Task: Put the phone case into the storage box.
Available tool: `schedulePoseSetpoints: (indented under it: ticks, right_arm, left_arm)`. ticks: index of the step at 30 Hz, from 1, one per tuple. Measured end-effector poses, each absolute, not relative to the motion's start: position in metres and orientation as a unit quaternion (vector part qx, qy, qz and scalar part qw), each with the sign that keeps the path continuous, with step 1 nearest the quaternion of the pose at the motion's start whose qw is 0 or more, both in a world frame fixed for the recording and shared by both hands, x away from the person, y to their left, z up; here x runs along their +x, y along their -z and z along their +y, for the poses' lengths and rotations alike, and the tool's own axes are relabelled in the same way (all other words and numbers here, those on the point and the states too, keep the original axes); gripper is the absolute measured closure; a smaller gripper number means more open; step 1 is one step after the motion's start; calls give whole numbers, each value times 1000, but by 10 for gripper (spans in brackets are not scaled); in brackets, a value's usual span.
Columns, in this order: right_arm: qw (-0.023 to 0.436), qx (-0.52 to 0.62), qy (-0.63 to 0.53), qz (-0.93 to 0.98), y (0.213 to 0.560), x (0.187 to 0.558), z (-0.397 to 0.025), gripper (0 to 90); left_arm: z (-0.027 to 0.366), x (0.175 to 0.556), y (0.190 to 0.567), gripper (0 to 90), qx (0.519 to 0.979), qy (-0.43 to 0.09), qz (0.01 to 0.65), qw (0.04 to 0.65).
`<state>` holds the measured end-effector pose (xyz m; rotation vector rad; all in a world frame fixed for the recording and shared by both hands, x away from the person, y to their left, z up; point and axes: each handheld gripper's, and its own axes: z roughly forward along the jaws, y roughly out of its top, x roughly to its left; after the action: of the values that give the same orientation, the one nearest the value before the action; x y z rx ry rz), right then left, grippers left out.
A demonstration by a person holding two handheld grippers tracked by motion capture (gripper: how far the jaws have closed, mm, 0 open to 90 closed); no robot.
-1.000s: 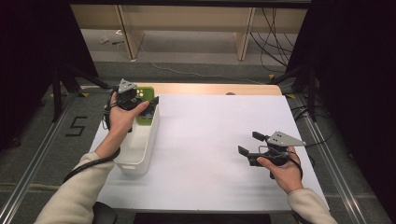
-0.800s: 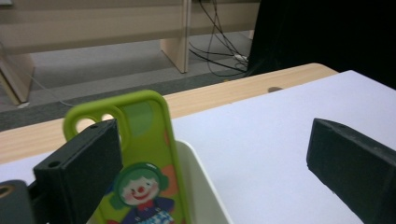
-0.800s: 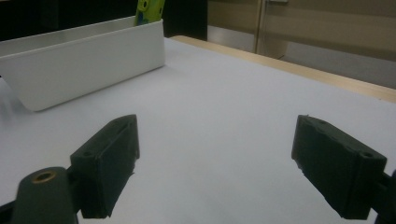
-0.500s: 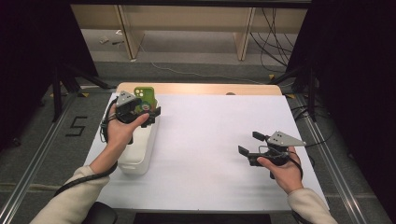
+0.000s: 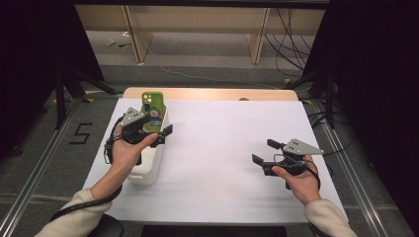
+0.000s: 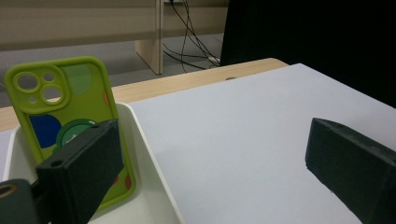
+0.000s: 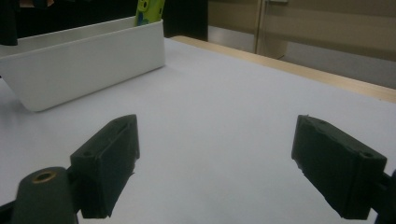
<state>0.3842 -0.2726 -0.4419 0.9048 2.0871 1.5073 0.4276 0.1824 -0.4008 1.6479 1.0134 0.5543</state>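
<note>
A green phone case (image 5: 151, 107) with coloured stickers stands upright, leaning at the far end of a white bin (image 5: 149, 168) on the table's left side. My left gripper (image 5: 154, 132) hovers over the bin just in front of the case, open, with nothing between its jaws. In the left gripper view the phone case (image 6: 65, 107) rises behind the left jaw, inside the bin's rim (image 6: 152, 158). My right gripper (image 5: 264, 151) is held open above the white sheet at the right, empty. The right gripper view shows the bin (image 7: 88, 60) far off with the case's top (image 7: 149, 9) above it.
A white sheet (image 5: 227, 148) covers the table, with a wooden strip (image 5: 207, 94) along the far edge. Black frames and curtains stand on both sides. Cables lie on the floor behind the table.
My left gripper has drawn back toward the person, away from the phone case, which stays upright at the bin's far end. The right gripper has not moved.
</note>
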Motion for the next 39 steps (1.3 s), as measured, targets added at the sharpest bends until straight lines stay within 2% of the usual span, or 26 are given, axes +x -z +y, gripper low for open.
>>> schedulePoseSetpoints:
  ticks: [17, 39]
  right_arm:
    - [207, 325, -544, 745, 441, 384, -274, 163]
    - [208, 326, -544, 744, 440, 384, -274, 162]
  left_arm:
    - [184, 403, 405, 37, 703, -252, 397, 534]
    - [185, 376, 399, 38, 702, -245, 382, 549]
